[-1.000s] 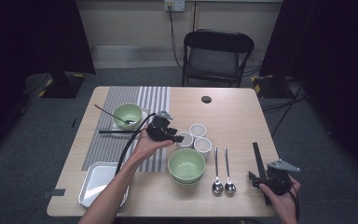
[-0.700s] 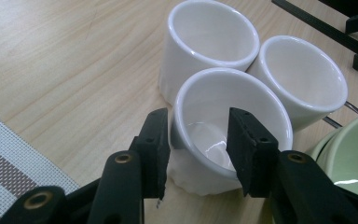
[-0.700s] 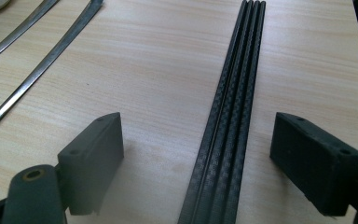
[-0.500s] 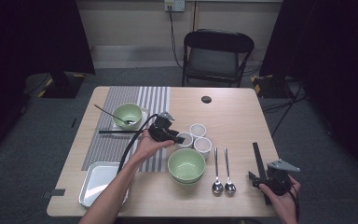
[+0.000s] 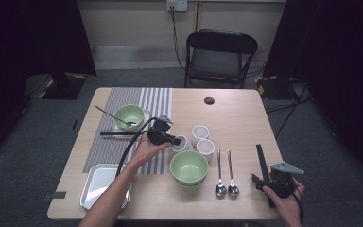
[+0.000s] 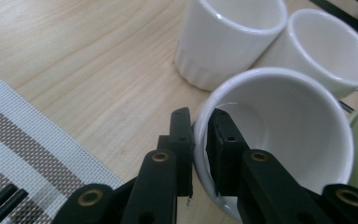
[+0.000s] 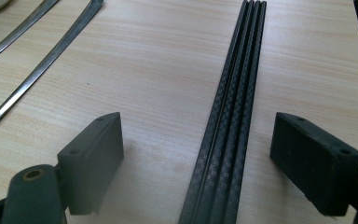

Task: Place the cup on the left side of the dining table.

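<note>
White glazed ceramic cup (image 6: 279, 140), small, round and handleless, sits on the pale wooden table (image 5: 236, 113) just right of the grey striped placemat (image 5: 132, 123). In the left gripper view its smooth wall curves up to a thick rounded rim, and the inside is bare and glossy.

The left gripper (image 6: 199, 140) has just been closing and now pinches the cup's rim at the near side: one black jaw stands outside the wall, the other inside, with the wall clamped between them. In the high view this gripper (image 5: 172, 140) lies near the table's centre, the cup (image 5: 181, 142) at its tip.

Two more white ceramic cups stand touching each other, at about one o'clock from the held cup: one with a ribbed base (image 6: 226, 37) and a plain one (image 6: 319, 51). A large pale green bowl (image 5: 189, 168) sits at five o'clock from the held cup, close by.

The right gripper (image 7: 200, 158) rests at the table's four o'clock corner, its jaws wide apart, straddling a bundle of black textured chopsticks (image 7: 233, 107) without touching it. Two metal spoons (image 5: 224, 175) lie between the bowl and that gripper (image 5: 264, 182).

A second green bowl holding a spoon (image 5: 128, 117) sits on the placemat at ten o'clock, and a metal tray (image 5: 101, 187) at seven o'clock.
</note>
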